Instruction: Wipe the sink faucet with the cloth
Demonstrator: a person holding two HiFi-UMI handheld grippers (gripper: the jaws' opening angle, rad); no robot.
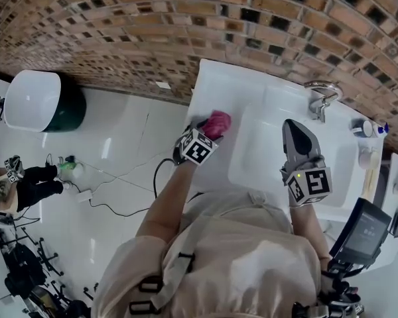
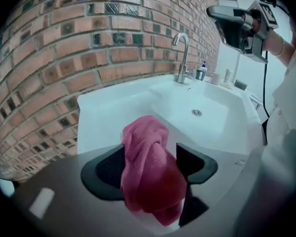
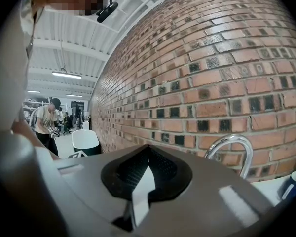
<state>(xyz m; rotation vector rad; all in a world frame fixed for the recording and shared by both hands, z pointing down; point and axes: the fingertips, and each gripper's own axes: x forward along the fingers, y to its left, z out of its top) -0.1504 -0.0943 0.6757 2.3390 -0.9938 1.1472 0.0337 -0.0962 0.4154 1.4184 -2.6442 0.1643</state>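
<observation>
The cloth (image 1: 217,122) lies bunched on the counter (image 1: 215,85) left of the basin, well apart from the faucet (image 1: 322,98). The left tool (image 2: 152,166) is held wide around it, its pads apparently not yet pressing. The right tool (image 3: 146,156) is closed and empty. The bunch is best gripped deep and centred, so that a loose fold is left for wiping.
</observation>
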